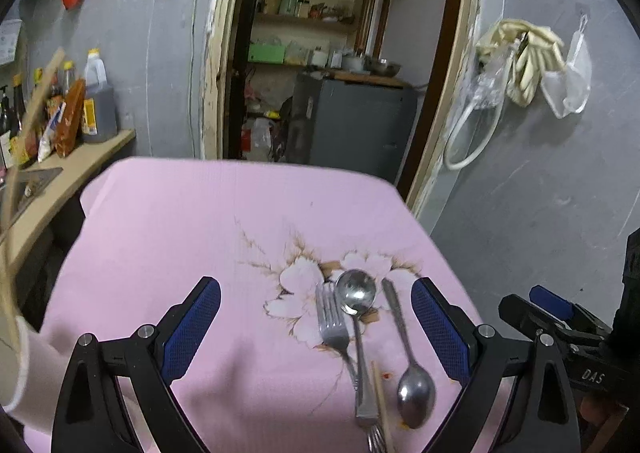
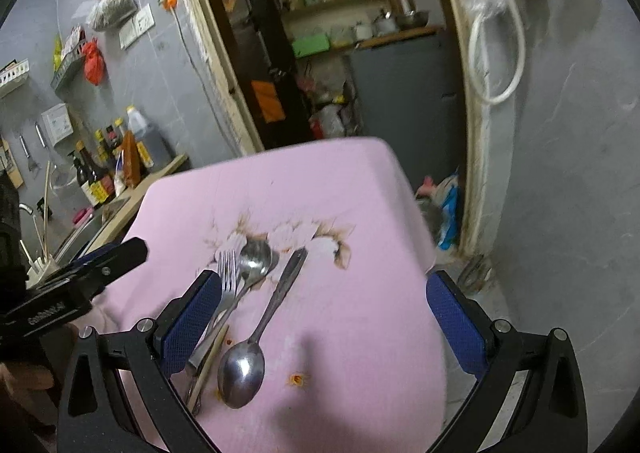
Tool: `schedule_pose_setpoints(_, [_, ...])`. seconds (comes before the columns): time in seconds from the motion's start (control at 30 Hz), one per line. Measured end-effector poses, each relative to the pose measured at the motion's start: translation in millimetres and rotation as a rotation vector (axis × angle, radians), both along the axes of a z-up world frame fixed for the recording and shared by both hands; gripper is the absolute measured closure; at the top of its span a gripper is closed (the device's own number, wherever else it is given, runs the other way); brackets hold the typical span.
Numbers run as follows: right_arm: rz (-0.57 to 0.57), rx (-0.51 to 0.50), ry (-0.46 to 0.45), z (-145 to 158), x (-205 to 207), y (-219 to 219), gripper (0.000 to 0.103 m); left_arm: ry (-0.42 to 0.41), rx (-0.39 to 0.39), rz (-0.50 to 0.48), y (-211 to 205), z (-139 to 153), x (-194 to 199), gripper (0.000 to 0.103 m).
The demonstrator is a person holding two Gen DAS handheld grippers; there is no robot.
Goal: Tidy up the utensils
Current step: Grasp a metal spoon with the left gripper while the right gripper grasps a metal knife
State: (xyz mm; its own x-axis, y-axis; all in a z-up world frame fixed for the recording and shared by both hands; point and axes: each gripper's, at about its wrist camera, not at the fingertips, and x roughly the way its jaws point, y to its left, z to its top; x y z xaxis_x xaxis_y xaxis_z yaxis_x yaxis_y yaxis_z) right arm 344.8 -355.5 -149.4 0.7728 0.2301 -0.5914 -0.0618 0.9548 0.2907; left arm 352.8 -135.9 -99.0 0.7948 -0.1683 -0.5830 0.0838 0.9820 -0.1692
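Note:
Several metal utensils lie together on the pink floral tablecloth. A fork lies beside a spoon whose bowl points away. A second spoon lies with its bowl toward me, next to a wooden chopstick. The tines of another fork show at the bottom edge. My left gripper is open above the cloth, and the utensils lie between its fingers toward the right one. My right gripper is open too; fork, chopstick and near spoon lie by its left finger.
A wooden counter with sauce bottles and a sink stands to the left. A holder with chopsticks sits near it. Behind the table an open doorway shows shelves and a grey cabinet. Bags hang on the right wall. An orange stain marks the cloth.

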Motion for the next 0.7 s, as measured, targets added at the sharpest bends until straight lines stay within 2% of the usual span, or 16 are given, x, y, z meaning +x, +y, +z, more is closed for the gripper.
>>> schedule_pose_setpoints(0.07, [0.020,0.007,0.025,-8,8,3,0.012,0.024,-0.007,0.000,0,-8,7,0.007])
schedule_pose_setpoints(0.1, [0.030,0.005,0.037,-12,12,5,0.014,0.037,-0.015,-0.002,0,-12,11,0.011])
schedule_pose_setpoints(0.17, [0.056,0.007,0.060,-18,21,7,0.027,0.063,-0.028,-0.008,1,-18,19,0.018])
schedule_pose_setpoints(0.33, [0.118,-0.001,0.134,-35,41,17,0.043,0.141,-0.083,-0.038,5,-36,42,0.041])
schedule_pose_setpoints(0.43, [0.142,-0.011,0.170,-44,48,24,0.050,0.186,-0.113,-0.058,6,-47,56,0.052])
schedule_pose_setpoints(0.53, [0.165,-0.015,0.195,-49,54,32,0.056,0.223,-0.127,-0.086,6,-57,68,0.059])
schedule_pose_setpoints(0.7, [0.199,-0.043,0.232,-55,62,45,0.063,0.268,-0.165,-0.110,7,-70,81,0.063])
